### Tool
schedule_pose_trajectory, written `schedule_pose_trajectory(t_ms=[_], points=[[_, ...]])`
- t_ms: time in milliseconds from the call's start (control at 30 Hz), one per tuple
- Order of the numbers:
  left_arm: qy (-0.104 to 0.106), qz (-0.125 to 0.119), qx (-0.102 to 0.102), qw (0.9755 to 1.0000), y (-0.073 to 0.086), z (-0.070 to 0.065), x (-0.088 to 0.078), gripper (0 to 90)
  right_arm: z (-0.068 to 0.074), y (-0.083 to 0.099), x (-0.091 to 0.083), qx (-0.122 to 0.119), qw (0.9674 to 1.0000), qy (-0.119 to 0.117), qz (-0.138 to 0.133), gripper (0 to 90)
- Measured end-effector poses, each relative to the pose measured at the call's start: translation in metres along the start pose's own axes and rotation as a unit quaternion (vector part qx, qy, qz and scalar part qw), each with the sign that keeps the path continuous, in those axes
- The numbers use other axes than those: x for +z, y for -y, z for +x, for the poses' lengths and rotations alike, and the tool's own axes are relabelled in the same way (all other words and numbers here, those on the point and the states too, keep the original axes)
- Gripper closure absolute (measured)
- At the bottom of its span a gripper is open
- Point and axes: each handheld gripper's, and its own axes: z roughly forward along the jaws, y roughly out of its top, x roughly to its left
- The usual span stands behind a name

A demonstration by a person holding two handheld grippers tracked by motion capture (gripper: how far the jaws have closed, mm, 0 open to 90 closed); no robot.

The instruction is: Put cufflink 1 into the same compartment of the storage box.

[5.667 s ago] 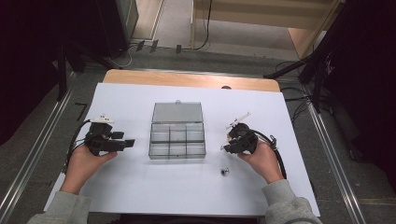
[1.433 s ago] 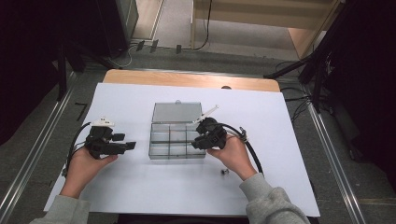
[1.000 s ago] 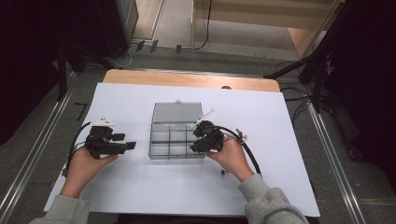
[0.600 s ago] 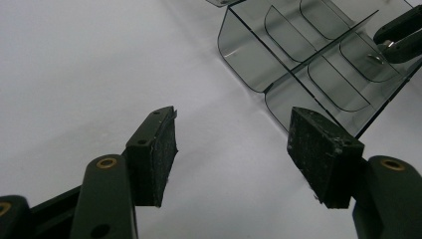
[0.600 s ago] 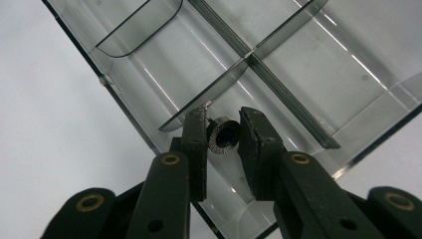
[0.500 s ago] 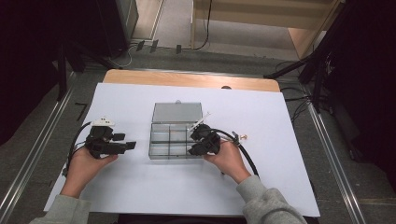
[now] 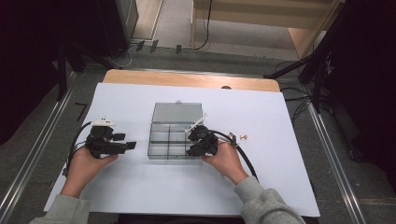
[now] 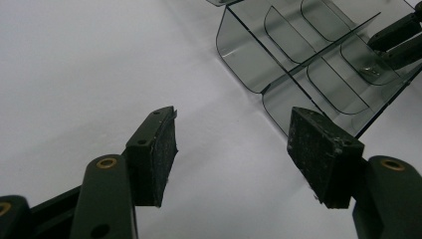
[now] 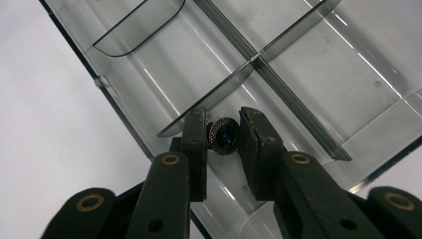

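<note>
A clear plastic compartment box (image 7: 159, 138) with its lid open lies mid-table on the white sheet. My right gripper (image 7: 191, 143) hangs over the box's front right compartment. In the right gripper view its jaws (image 9: 223, 118) are shut on a small round knurled stud with a blue centre (image 9: 223, 137), just above the box's floor (image 9: 318, 79). My left gripper (image 7: 131, 145) rests on the sheet left of the box. Its pads (image 8: 161, 149) stand wide apart with nothing between them, pointing at the box (image 8: 249, 55).
A small pale metal piece (image 7: 243, 136) lies on the sheet right of the box. The box's open lid (image 7: 177, 112) lies flat behind it. Black cables trail from both grippers. A wooden tabletop edge (image 7: 187, 79) runs along the back.
The right hand has slid left from the sheet onto the box's front right corner, carrying the stud. The small item formerly on the sheet near it is gone. The left hand has stayed put.
</note>
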Motion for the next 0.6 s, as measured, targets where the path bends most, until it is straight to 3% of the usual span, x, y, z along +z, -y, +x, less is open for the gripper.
schedule_pose_trajectory(t_ms=[400,600], points=[[0.000,0.003,-0.001,1.0000,0.000,0.000,0.000,37.0,-0.001,0.000,-0.001,0.005,1.0000,-0.006,-0.004,71.7],[0.000,0.001,-0.002,1.0000,0.000,0.000,0.000,36.9,-0.003,0.000,-0.010,0.007,0.9997,-0.006,-0.023,67.9]])
